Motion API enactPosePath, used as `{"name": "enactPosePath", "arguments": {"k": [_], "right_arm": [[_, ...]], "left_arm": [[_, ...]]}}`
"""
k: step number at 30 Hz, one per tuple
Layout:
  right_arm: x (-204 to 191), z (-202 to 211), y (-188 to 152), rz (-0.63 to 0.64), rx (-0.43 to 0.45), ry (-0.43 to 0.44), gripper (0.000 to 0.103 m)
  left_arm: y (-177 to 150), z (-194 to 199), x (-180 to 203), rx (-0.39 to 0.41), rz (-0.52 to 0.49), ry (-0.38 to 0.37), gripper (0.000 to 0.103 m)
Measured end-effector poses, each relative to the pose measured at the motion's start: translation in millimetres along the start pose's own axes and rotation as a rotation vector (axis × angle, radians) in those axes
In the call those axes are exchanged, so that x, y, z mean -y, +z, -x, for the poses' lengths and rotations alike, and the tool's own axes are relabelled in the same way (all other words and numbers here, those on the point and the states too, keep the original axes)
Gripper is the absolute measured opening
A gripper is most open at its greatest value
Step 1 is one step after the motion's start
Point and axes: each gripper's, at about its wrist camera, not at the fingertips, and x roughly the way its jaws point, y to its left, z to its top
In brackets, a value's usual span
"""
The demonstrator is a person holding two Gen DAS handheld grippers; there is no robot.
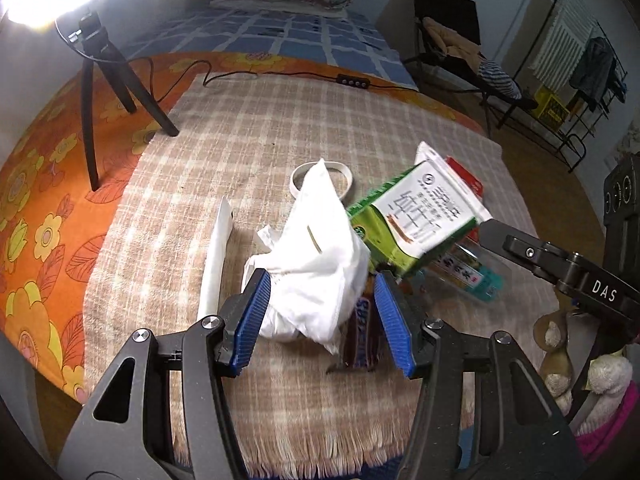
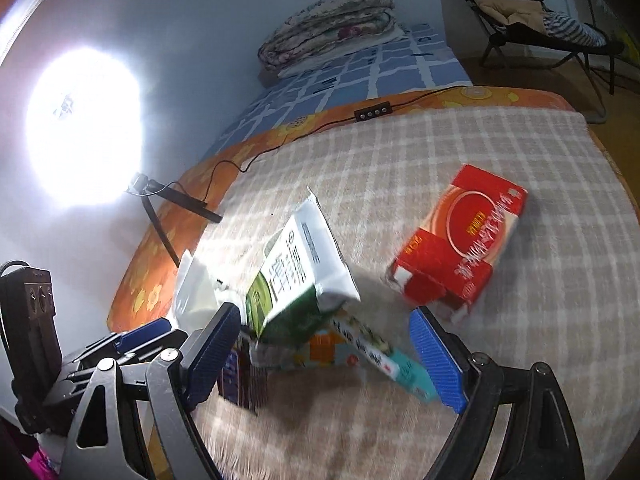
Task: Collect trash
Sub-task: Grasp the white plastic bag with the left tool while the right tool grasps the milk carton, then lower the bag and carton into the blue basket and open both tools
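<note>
My left gripper (image 1: pixel 322 322) jaws half-open, straddling white bag (image 1: pixel 316 264), not pinching. My right gripper (image 2: pixel 326 350) jaws wide, empty; green pouch (image 2: pixel 300 276) just ahead.

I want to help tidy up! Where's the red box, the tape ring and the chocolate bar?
red box (image 2: pixel 460 236): right wrist view, its top face.
tape ring (image 1: pixel 347 175): left wrist view, right rim.
chocolate bar (image 1: pixel 360 340): left wrist view, brown wrapper.

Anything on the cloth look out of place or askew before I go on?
Yes: the green-and-white pack tilts, propped on the teal box and other wrappers rather than lying flat. The red box lies apart from the pile, one end flap open.
</note>
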Motion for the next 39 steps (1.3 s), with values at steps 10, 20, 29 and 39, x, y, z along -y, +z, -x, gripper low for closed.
{"name": "enactPosePath", "arguments": {"k": [10, 20, 29, 39], "right_arm": [[2.3, -31.2, 15.5, -0.033, -0.019, -0.012, 0.081], [-5.9, -38.4, 12.8, 0.011, -0.035, -0.018, 0.042], [-14.5, -12.8, 14.6, 0.055, 0.058, -0.033, 0.033], [-18.4, 18.9, 17.3, 0.069, 0.136, -0.022, 0.033]], "left_arm": [[14.0, -11.5, -26.8, 0.006, 0.056, 0.037, 0.034], [16.7, -9.3, -40.5, 0.022, 0.079, 0.055, 0.013], [21.7, 15.7, -37.5, 0.114, 0.063, 0.086, 0.011], [20.8, 36.3, -40.4, 0.147, 0.052, 0.062, 0.011]]}}
